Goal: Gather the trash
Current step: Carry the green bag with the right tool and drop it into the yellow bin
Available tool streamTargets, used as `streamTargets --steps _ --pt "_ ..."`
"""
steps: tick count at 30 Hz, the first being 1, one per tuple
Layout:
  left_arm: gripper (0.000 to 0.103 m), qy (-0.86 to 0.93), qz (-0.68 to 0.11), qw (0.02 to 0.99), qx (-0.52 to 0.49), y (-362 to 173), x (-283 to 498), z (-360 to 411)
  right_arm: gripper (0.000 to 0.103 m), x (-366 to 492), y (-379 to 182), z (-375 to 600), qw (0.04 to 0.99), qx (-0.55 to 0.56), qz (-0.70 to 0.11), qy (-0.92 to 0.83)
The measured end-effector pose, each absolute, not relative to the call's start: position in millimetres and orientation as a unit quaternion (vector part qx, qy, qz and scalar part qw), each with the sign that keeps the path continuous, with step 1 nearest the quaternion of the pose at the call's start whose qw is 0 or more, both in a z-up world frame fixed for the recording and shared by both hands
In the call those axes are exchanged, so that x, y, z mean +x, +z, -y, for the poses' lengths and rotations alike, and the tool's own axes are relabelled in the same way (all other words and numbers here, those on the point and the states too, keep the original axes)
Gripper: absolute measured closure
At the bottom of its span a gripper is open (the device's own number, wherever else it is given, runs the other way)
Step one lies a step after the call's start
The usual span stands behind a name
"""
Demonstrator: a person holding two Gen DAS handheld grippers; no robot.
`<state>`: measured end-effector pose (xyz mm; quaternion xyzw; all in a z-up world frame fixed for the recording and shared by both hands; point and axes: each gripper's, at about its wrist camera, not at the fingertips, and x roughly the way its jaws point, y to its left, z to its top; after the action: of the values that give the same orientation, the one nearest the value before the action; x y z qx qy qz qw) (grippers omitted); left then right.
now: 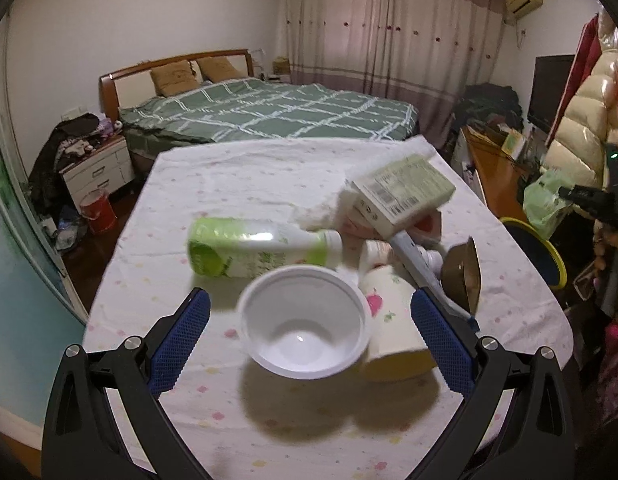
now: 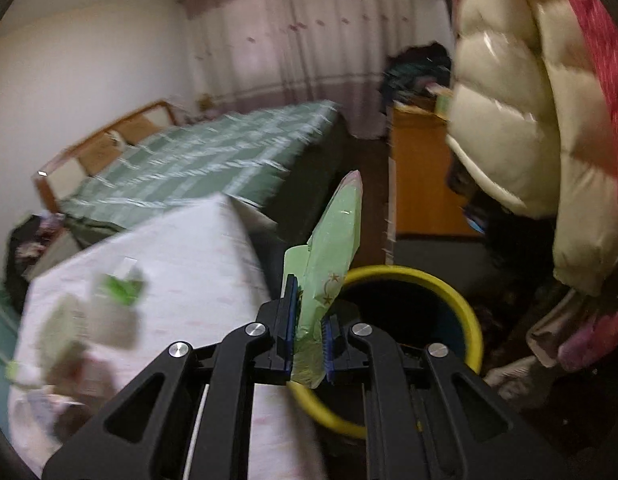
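My left gripper [image 1: 309, 304] is open, its blue pads either side of a white plastic bowl [image 1: 305, 324] on the table [image 1: 245, 184]. Beside the bowl lie a floral paper cup [image 1: 393, 328], a green and white bottle [image 1: 253, 252], a green carton box [image 1: 405, 192], a tube [image 1: 421, 268] and a brown wrapper [image 1: 465, 276]. My right gripper [image 2: 309, 340] is shut on a light green wrapper [image 2: 333, 256], held over the rim of a yellow-rimmed bin [image 2: 461, 304]. The right gripper and wrapper [image 1: 549, 196] also show at the right in the left wrist view.
The bin [image 1: 549, 256] stands on the floor off the table's right edge. A wooden cabinet [image 2: 421, 176] and hanging puffy coats [image 2: 509, 128] crowd the right side. A bed [image 1: 269, 112] lies beyond the table; a nightstand [image 1: 97, 168] and red bucket [image 1: 97, 212] stand at left.
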<state>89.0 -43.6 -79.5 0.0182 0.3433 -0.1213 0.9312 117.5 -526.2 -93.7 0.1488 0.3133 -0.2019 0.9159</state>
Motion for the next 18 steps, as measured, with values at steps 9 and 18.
streamTargets --steps 9,18 --pt "0.004 -0.138 -0.363 0.922 0.005 -95.5 87.7 28.4 0.092 143.0 -148.4 565.0 0.877 0.159 -0.380 -0.248" --pt "0.004 -0.146 -0.370 0.917 0.016 -105.7 88.8 13.8 0.065 136.7 -163.5 574.4 0.865 0.166 -0.393 -0.264"
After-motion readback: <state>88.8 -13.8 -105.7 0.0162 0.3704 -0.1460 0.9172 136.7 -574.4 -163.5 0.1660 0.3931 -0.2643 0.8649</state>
